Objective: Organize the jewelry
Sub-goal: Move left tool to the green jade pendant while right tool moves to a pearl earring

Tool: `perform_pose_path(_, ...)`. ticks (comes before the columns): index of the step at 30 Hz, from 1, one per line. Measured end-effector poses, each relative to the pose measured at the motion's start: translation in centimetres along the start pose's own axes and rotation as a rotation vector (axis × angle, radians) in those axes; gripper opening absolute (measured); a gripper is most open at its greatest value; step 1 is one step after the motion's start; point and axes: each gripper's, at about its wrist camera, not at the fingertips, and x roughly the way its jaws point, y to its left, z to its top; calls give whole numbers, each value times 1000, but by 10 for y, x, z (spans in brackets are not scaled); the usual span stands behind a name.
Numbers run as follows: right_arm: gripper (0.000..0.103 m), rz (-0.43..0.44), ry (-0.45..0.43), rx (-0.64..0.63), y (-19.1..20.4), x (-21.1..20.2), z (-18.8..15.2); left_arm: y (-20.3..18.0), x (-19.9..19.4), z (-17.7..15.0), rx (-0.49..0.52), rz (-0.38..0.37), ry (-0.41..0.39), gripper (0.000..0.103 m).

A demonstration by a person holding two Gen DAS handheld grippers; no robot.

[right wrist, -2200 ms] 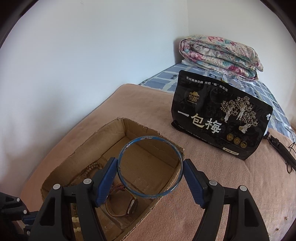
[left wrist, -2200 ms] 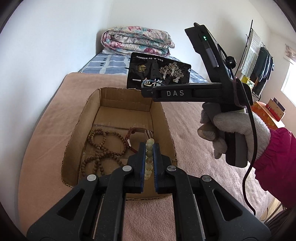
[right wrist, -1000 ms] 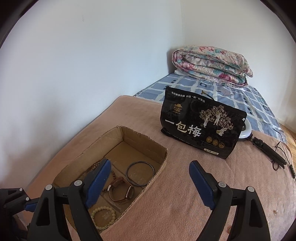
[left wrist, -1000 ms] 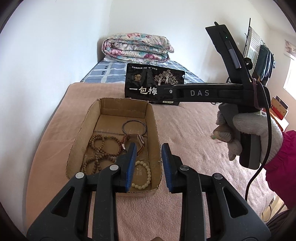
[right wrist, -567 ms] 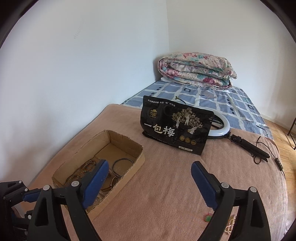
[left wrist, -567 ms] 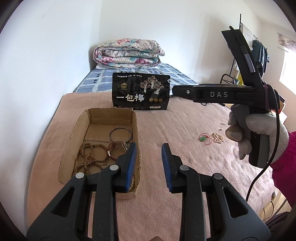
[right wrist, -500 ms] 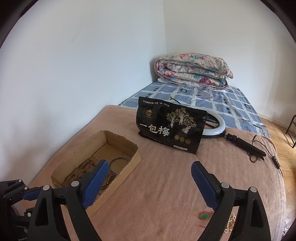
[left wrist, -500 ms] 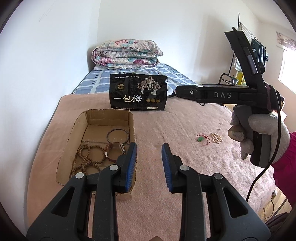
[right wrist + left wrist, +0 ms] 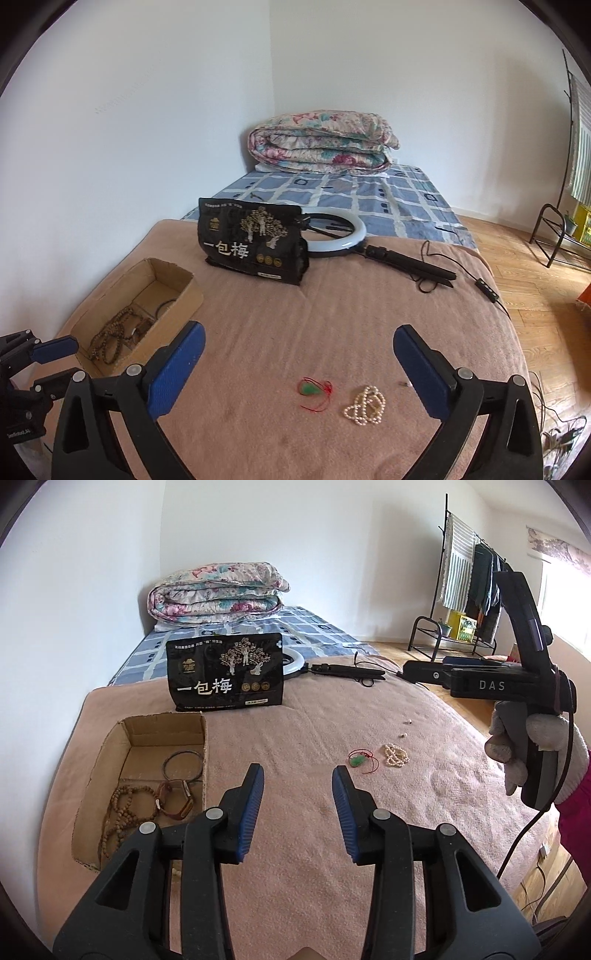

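Note:
A cardboard box (image 9: 110, 738) on the pink blanket holds wooden bead bracelets (image 9: 123, 808), a watch (image 9: 177, 799) and a dark bangle (image 9: 183, 765); it also shows in the right wrist view (image 9: 184, 284). A green pendant on red cord (image 9: 359, 760) (image 9: 309, 388) and a pearl bracelet (image 9: 397, 755) (image 9: 365, 406) lie loose on the blanket. My left gripper (image 9: 298, 805) is open and empty, right of the box. My right gripper (image 9: 295, 365) is wide open and empty, hovering just before the pendant and pearls; it also shows in the left wrist view (image 9: 424, 674).
A black snack bag (image 9: 225, 672) stands behind the box. A ring light with stand and cable (image 9: 369, 243) lies further back. A folded quilt (image 9: 321, 147) sits at the bed's head. Two tiny beads (image 9: 406, 728) lie on the blanket. A clothes rack (image 9: 469, 590) stands right.
Both grippers let go of their jewelry into the box, then pulled back and swung right. The pendant and pearls have come into view.

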Motion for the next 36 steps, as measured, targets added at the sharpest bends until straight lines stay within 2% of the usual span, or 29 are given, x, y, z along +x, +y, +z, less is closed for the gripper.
perform_pose_path(11, 103, -149, 18, 79, -90, -29, -40, -30, 40, -2, 16, -74, 65, 39)
perform_pose_path(18, 103, -183, 42, 134, -137, -33, -67, -42, 71, -2, 8, -118, 103, 39)
perform_pose_path(28, 103, -175, 89, 155, -167, -19, -92, -53, 121, -2, -27, -175, 154, 39)
perform_pose_path(32, 95, -151, 105, 156, -170, -4, -95, -58, 140, -4, -22, -195, 174, 39)
perform_pose_path(36, 94, -119, 118, 144, -168, 14, -96, -65, 158, -4, -9, -212, 194, 39)
